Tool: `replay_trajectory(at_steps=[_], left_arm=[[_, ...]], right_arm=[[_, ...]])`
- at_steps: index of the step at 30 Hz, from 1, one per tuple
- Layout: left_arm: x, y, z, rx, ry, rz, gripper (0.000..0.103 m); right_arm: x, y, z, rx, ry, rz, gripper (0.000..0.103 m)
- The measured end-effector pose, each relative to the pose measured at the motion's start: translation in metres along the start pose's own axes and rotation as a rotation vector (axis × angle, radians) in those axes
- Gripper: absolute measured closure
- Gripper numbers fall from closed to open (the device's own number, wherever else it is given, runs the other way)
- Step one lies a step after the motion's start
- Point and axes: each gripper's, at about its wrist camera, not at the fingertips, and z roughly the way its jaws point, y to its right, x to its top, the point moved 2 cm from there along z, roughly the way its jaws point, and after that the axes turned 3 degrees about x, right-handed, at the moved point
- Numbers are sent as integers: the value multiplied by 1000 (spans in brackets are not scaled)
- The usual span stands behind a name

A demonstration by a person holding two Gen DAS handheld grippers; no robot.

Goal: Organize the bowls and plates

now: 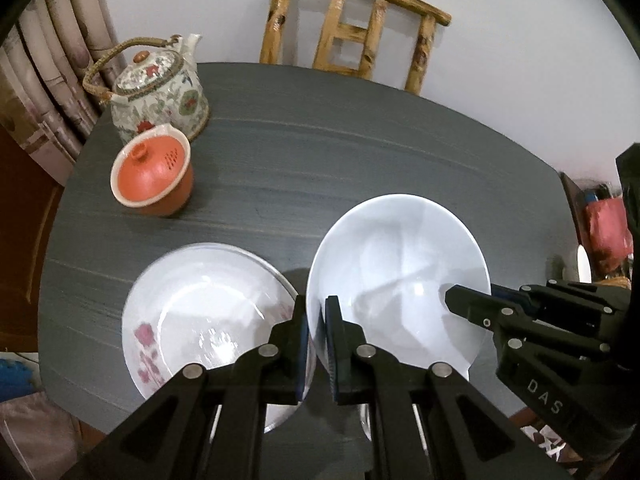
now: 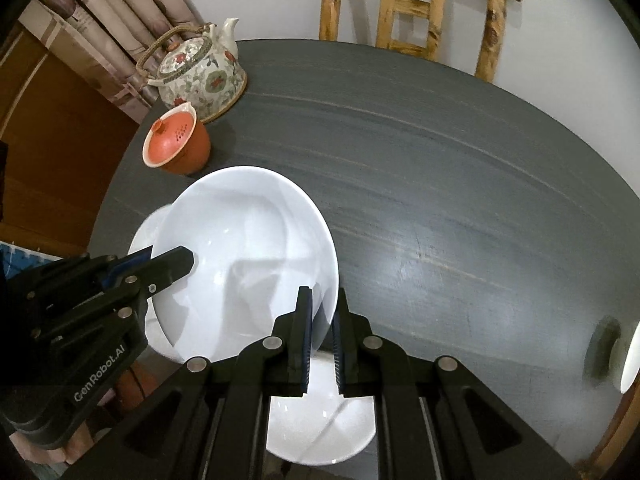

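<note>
A plain white bowl (image 1: 400,264) is held tilted above the dark table by both grippers. My left gripper (image 1: 317,344) is shut on its left rim. My right gripper (image 2: 323,340) is shut on its right rim; it shows in the left wrist view as a black finger (image 1: 472,304) on the bowl's right edge. The bowl also shows in the right wrist view (image 2: 248,256). A white plate with pink flowers (image 1: 200,320) lies on the table to the left, partly under the bowl. Another white bowl (image 2: 320,420) sits on the table below my right gripper.
A floral teapot (image 1: 160,88) and an orange lidded cup (image 1: 154,176) stand at the table's far left. A wooden chair (image 1: 352,28) stands behind the dark table (image 1: 360,152). A curtain (image 1: 48,64) hangs at the left. A white dish's edge (image 2: 630,356) shows at far right.
</note>
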Motion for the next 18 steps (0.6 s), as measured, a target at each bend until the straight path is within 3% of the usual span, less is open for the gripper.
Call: replay_trajectory(at_steps=[18], left_arm=[[-63,42,10,1,-44,67,95]], right_arm=[[-80,22,-6,-15,-23,46,92]])
